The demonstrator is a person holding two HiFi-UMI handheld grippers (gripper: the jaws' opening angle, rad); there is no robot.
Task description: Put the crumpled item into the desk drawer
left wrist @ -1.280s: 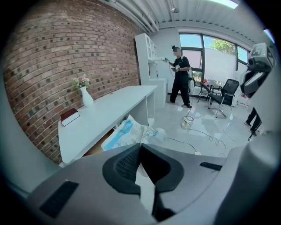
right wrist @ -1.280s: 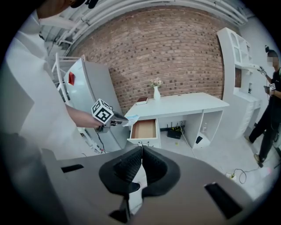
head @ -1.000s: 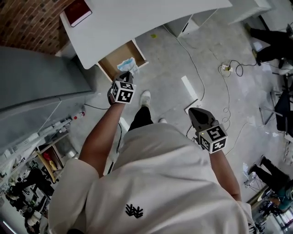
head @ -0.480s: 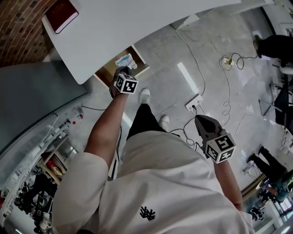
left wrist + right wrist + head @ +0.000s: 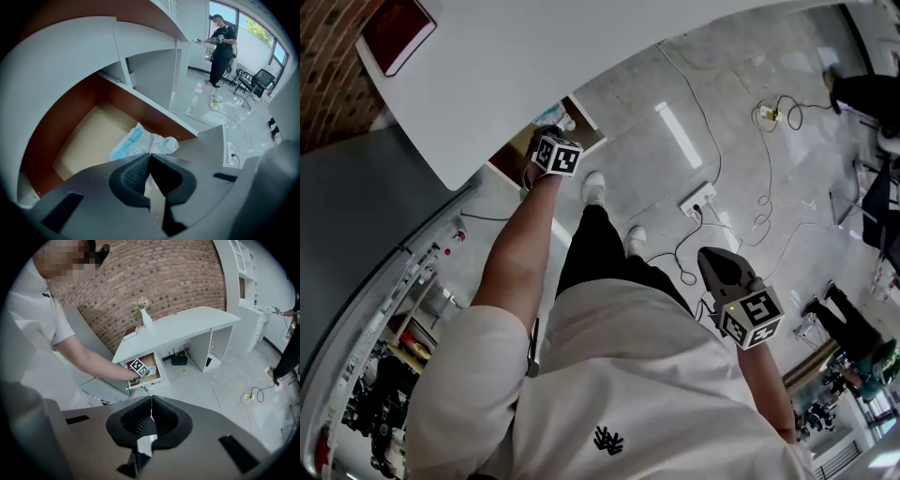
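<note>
Most of the job looks done: the left gripper (image 5: 150,158) is pinched shut on the item (image 5: 136,143), which sticks out just past its tips, over the open drawer (image 5: 89,140). Only letting go is left. The right gripper (image 5: 151,414) is closed and empty.

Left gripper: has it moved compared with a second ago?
Yes. Against the open drawer, the left gripper has moved further in over its front edge, toward the desk.
</note>
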